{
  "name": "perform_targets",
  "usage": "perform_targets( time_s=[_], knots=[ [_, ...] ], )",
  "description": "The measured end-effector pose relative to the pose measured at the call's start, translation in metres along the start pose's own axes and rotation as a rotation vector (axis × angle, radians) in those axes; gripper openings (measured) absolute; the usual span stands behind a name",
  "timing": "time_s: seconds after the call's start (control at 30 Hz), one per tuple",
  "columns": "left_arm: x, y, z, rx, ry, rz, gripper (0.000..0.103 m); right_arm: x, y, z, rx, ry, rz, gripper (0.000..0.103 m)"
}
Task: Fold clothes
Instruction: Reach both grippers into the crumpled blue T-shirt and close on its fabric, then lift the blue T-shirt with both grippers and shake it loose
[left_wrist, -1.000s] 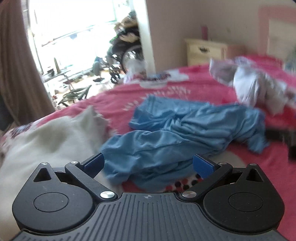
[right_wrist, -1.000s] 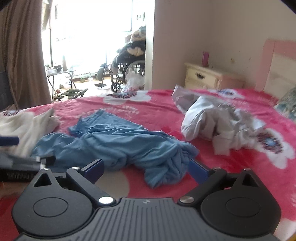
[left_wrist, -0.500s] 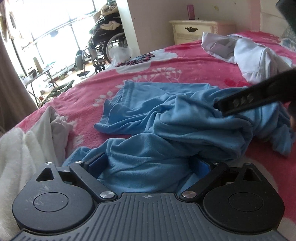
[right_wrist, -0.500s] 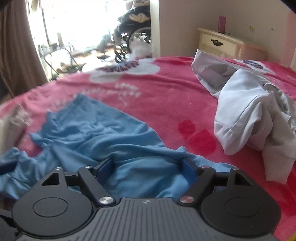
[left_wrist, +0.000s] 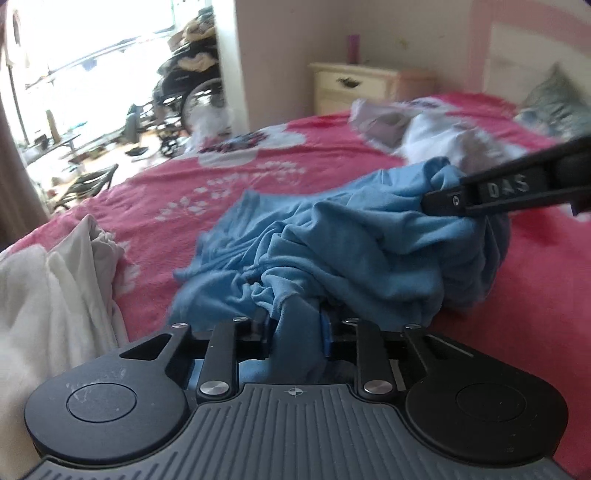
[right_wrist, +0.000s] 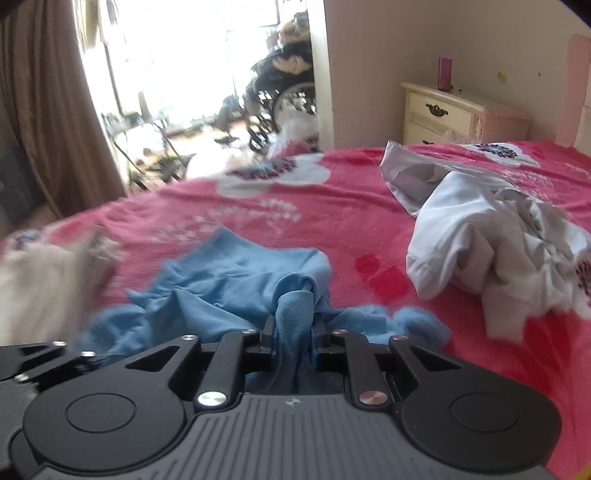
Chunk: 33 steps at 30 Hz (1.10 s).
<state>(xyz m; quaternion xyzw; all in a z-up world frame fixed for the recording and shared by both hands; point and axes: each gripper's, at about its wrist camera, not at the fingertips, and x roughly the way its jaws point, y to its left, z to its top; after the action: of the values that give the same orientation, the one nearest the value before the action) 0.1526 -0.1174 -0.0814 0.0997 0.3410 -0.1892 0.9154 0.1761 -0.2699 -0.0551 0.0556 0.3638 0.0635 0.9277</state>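
Note:
A crumpled light-blue garment (left_wrist: 351, 251) lies on the pink floral bedspread (left_wrist: 258, 177). My left gripper (left_wrist: 295, 325) is closing, and its jaws pinch a fold at the garment's near edge. In the right wrist view, my right gripper (right_wrist: 293, 332) is also closing, with a bunched fold of the blue garment (right_wrist: 229, 288) squeezed between its pads. In the left wrist view the right gripper (left_wrist: 430, 201) reaches in from the right edge, holding the cloth's far right end in a raised bunch.
A pile of white and grey clothes (right_wrist: 480, 240) lies on the bed to the right. A cream garment (left_wrist: 48, 295) is heaped at the left. Beyond the bed stand a cream nightstand (right_wrist: 443, 110) and a wheelchair (right_wrist: 280, 92). A pillow (left_wrist: 554, 107) lies at the headboard.
Both grippers came down onto the blue garment with jaws wide and have narrowed onto folds of it. The cloth at the right gripper is now bunched up.

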Motion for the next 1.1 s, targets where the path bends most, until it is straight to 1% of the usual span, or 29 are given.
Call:
perform_targets(
  time_s=[0.13, 0.2, 0.33, 0.4, 0.43, 0.5, 0.57, 0.6, 0.67, 0.73, 0.77, 0.8, 0.83, 0.87, 0.9, 0.93, 0.97, 1.03, 1.07, 1.1],
  knots=[
    [-0.059, -0.009, -0.023, 0.032, -0.019, -0.106, 0.02, -0.067, -0.01, -0.03, 0.086, -0.007, 0.073, 0.018],
    [-0.087, -0.013, -0.038, 0.056, -0.029, -0.155, 0.02, -0.103, -0.013, -0.055, 0.136, 0.013, 0.104, 0.018],
    [-0.153, -0.019, -0.081, 0.108, -0.025, -0.258, 0.02, -0.176, -0.019, -0.106, 0.238, 0.059, 0.167, 0.018],
    [-0.18, -0.02, -0.104, 0.118, 0.014, -0.32, 0.02, -0.21, -0.018, -0.139, 0.303, 0.116, 0.192, 0.018],
    [-0.19, -0.02, -0.116, 0.131, 0.044, -0.336, 0.02, -0.224, -0.018, -0.156, 0.334, 0.146, 0.199, 0.018],
    [-0.21, -0.02, -0.142, 0.156, 0.106, -0.369, 0.02, -0.246, -0.02, -0.191, 0.399, 0.214, 0.182, 0.018],
    [-0.227, -0.019, -0.168, 0.172, 0.175, -0.39, 0.02, -0.255, -0.023, -0.223, 0.441, 0.296, 0.173, 0.019],
    [-0.231, -0.017, -0.18, 0.169, 0.23, -0.41, 0.021, -0.26, -0.025, -0.239, 0.461, 0.337, 0.169, 0.019],
    [-0.237, -0.015, -0.199, 0.171, 0.308, -0.423, 0.021, -0.267, -0.025, -0.257, 0.446, 0.384, 0.148, 0.02],
    [-0.245, -0.009, -0.206, 0.18, 0.329, -0.405, 0.022, -0.281, -0.02, -0.262, 0.393, 0.391, 0.106, 0.021],
    [-0.249, -0.006, -0.207, 0.181, 0.332, -0.395, 0.023, -0.288, -0.018, -0.261, 0.364, 0.385, 0.084, 0.024],
    [-0.253, -0.003, -0.209, 0.183, 0.335, -0.386, 0.027, -0.295, -0.015, -0.257, 0.334, 0.368, 0.054, 0.028],
    [-0.255, 0.0, -0.207, 0.169, 0.325, -0.375, 0.031, -0.304, -0.012, -0.251, 0.309, 0.345, 0.031, 0.03],
    [-0.258, 0.004, -0.205, 0.154, 0.315, -0.364, 0.034, -0.311, -0.01, -0.244, 0.284, 0.317, 0.018, 0.035],
    [-0.264, 0.008, -0.203, 0.132, 0.291, -0.354, 0.042, -0.315, -0.006, -0.236, 0.253, 0.29, 0.02, 0.04],
    [-0.265, 0.011, -0.199, 0.118, 0.26, -0.346, 0.05, -0.319, -0.001, -0.228, 0.22, 0.263, 0.025, 0.042],
    [-0.266, 0.011, -0.196, 0.109, 0.228, -0.333, 0.055, -0.317, 0.005, -0.221, 0.188, 0.245, 0.037, 0.044],
    [-0.263, 0.008, -0.191, 0.105, 0.16, -0.305, 0.072, -0.302, 0.028, -0.204, 0.112, 0.228, 0.078, 0.051],
    [-0.256, 0.005, -0.19, 0.111, 0.155, -0.284, 0.074, -0.291, 0.04, -0.2, 0.072, 0.219, 0.104, 0.058],
    [-0.248, 0.002, -0.19, 0.118, 0.152, -0.262, 0.077, -0.279, 0.056, -0.197, 0.025, 0.218, 0.126, 0.059]
  ],
)
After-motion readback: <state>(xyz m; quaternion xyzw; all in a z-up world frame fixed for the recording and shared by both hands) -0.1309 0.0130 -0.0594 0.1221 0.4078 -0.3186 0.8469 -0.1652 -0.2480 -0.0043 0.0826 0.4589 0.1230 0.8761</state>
